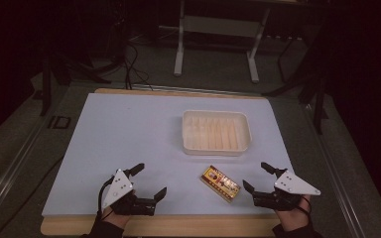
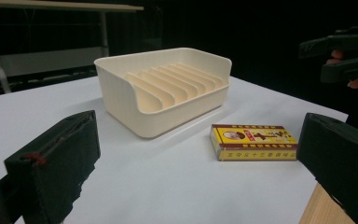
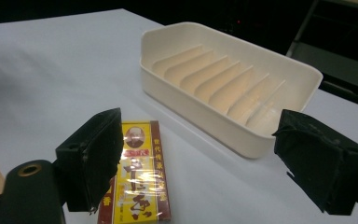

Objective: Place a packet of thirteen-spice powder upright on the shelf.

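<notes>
With both tongs released, bring your right tongs [image 1: 256, 175] squarely over the yellow box [image 1: 220, 184] before you clench it.

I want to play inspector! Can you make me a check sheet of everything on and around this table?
Surface: white table top on a wooden board, flat.
Job's things: yellow and red box lying flat near the front edge; cream ribbed tray behind it, nothing in it.
Clutter: nothing seen.
Grippers: left gripper open, holding nothing; right gripper open, beside the box, apart from it.
Cables: dark cables on the floor behind the table.
Surroundings: dark room, grey metal frame behind.
</notes>
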Motion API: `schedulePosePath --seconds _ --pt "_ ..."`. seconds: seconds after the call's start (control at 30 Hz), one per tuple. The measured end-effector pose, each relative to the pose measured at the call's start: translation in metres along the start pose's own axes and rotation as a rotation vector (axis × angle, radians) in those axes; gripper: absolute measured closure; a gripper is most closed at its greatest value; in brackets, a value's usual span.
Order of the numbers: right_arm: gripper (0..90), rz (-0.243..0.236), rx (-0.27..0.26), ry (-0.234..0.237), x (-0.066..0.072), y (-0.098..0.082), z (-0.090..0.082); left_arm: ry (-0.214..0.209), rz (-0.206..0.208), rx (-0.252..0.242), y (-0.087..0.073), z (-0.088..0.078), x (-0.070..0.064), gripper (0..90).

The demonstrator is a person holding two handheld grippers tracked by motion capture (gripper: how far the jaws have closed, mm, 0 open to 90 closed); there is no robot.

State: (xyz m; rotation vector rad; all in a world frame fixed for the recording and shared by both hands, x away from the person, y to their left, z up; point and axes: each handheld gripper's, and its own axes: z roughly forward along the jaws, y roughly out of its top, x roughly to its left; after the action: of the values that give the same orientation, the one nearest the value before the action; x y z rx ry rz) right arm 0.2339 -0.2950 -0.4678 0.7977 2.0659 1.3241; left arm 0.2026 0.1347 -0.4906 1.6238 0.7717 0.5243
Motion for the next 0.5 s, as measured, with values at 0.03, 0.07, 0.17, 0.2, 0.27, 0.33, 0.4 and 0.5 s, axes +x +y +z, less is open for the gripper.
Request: schedulePosePath --seconds 0.03,0.07,0.17,0.2,0.27,0.33,0.4,0.5 --pt "15.3 -0.003 -0.006 -0.004 0.0007 0.0008 -0.0011 -0.002 -0.002 -0.002 0.0001 0.0000 0.0000 0.6" --pt "15.3 -0.003 -0.006 -0.004 0.0007 0.0008 -0.0011 -0.003 -0.003 -0.004 0.0002 -0.0001 0.0001 0.6" --pt "15.3 0.008 -0.013 -0.005 0.0000 0.0013 -0.0024 -0.003 -0.006 -0.005 0.0003 -0.0001 0.0010 0.6" --pt "15.3 0.023 -0.022 -0.006 -0.0010 0.0021 -0.0042 0.001 -0.010 -0.009 0.0004 -0.0001 0.0010 0.6" --pt "15.3 0.027 -0.024 -0.004 -0.0008 0.0022 -0.0046 0.001 -0.009 -0.008 0.0004 -0.0002 0.0012 0.6" --pt "17.3 0.039 -0.034 0.009 -0.0003 0.0034 -0.0059 -0.001 -0.012 -0.011 0.0004 -0.0003 0.0012 0.6" --pt "17.3 0.048 -0.040 0.018 0.0005 0.0040 -0.0063 0.001 -0.012 -0.010 0.0004 -0.0002 0.0012 0.6" --pt "17.3 0.044 -0.044 0.019 0.0015 0.0046 -0.0068 -0.003 -0.015 -0.010 0.0003 0.0003 0.0009 0.6"
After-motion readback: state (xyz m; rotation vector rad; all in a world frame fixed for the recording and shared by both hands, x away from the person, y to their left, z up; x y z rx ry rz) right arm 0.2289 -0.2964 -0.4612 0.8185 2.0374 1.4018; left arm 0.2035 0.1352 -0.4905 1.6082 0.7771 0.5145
